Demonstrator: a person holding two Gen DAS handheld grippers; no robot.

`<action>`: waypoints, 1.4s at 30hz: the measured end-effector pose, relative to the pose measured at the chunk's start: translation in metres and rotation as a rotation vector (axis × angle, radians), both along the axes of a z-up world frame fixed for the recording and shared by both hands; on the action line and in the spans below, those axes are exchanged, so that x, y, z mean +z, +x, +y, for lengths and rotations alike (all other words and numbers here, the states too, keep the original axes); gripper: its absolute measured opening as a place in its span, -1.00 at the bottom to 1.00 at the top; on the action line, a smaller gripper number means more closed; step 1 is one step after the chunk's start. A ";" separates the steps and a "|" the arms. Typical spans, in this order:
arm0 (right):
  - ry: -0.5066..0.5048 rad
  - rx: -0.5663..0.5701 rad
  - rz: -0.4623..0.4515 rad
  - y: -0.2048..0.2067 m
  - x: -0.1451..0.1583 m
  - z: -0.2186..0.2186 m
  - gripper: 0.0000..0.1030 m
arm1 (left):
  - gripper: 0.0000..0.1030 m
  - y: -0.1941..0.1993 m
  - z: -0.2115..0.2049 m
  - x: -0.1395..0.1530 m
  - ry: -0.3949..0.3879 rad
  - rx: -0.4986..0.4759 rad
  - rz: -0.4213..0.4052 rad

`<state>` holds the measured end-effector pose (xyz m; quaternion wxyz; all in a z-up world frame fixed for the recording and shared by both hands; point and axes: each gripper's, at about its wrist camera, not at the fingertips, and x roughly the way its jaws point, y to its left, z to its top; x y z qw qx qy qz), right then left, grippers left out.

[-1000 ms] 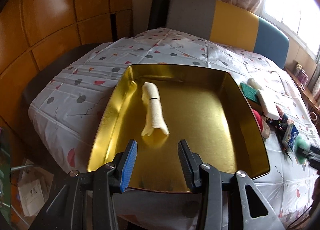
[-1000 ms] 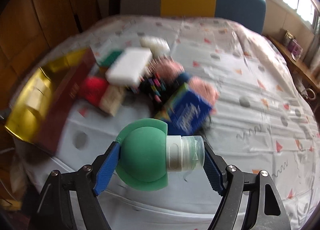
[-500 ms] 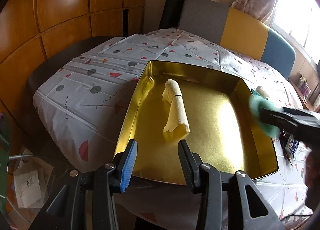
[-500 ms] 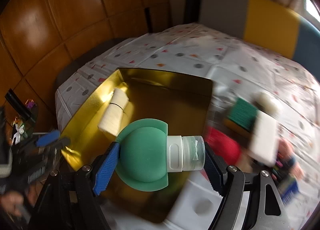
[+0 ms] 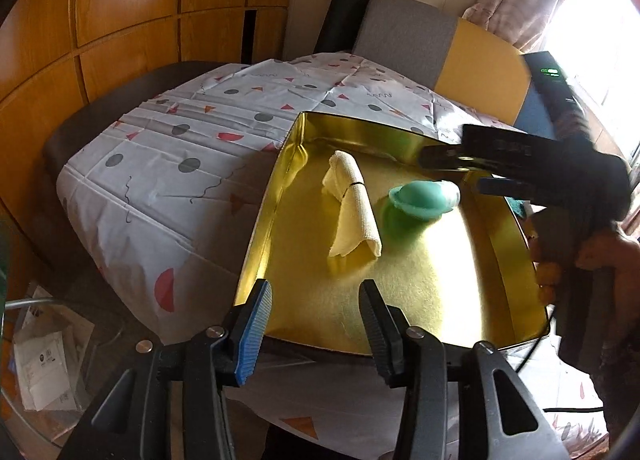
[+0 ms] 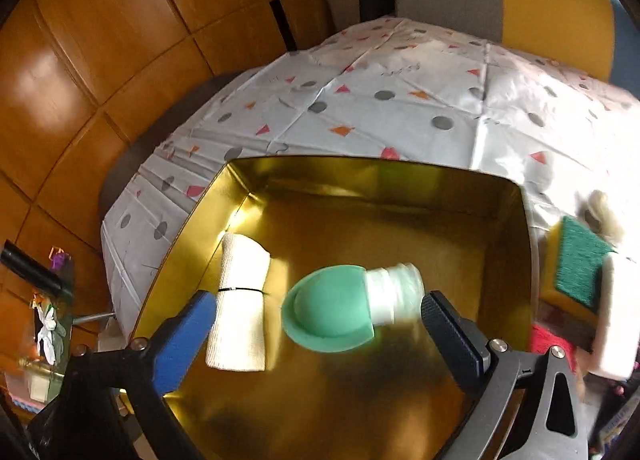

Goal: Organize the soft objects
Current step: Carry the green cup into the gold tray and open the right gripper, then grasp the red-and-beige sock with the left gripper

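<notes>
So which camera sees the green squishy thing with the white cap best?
The right wrist view: the green sponge applicator fills the middle, big, between the opening right gripper jaws, white cap visible. The left wrist view shows it smaller, farther off in the gold tray.

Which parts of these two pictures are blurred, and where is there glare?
Left wrist view: the right tongs are smeared and the window is blown out. Right wrist view: the green sponge bottle looks soft, and light glares on the gold tray.
</notes>
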<state>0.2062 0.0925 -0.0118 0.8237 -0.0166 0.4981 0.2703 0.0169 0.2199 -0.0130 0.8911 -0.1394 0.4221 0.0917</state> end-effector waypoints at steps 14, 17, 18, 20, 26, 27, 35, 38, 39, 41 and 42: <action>0.009 -0.132 -0.153 -0.052 0.040 -0.123 1.00 | -0.12 0.018 -0.056 0.020 0.091 -0.185 -0.017; -0.003 -0.169 -0.166 -0.060 0.042 -0.152 1.00 | -0.12 0.024 -0.074 0.026 0.120 -0.247 -0.023; -0.009 -0.184 -0.169 -0.062 0.042 -0.163 1.00 | -0.11 0.027 -0.079 0.029 0.126 -0.269 -0.026; -0.024 -0.219 -0.177 -0.067 0.043 -0.185 1.00 | -0.10 0.035 -0.093 0.036 0.143 -0.328 -0.034; -0.042 -0.338 -0.182 -0.078 0.039 -0.257 1.00 | 0.23 0.061 -0.148 0.056 0.215 -0.555 -0.067; -0.042 -0.353 -0.183 -0.078 0.038 -0.267 1.00 | 0.26 0.065 -0.159 0.057 0.232 -0.590 -0.066; 0.005 -0.463 -0.171 -0.080 0.019 -0.323 1.00 | 0.58 0.103 -0.246 0.043 0.414 -0.888 0.004; 0.036 -0.503 -0.143 -0.076 0.012 -0.337 1.00 | 0.58 0.118 -0.269 0.027 0.510 -0.931 0.051; 0.047 -0.513 -0.139 -0.075 0.012 -0.341 1.00 | 0.58 0.123 -0.273 0.022 0.521 -0.946 0.066; 0.077 -0.526 -0.147 -0.076 0.017 -0.347 1.00 | 0.58 0.134 -0.282 0.010 0.536 -0.981 0.114; 0.082 -0.530 -0.149 -0.076 0.018 -0.348 1.00 | 0.58 0.139 -0.286 0.003 0.549 -0.995 0.139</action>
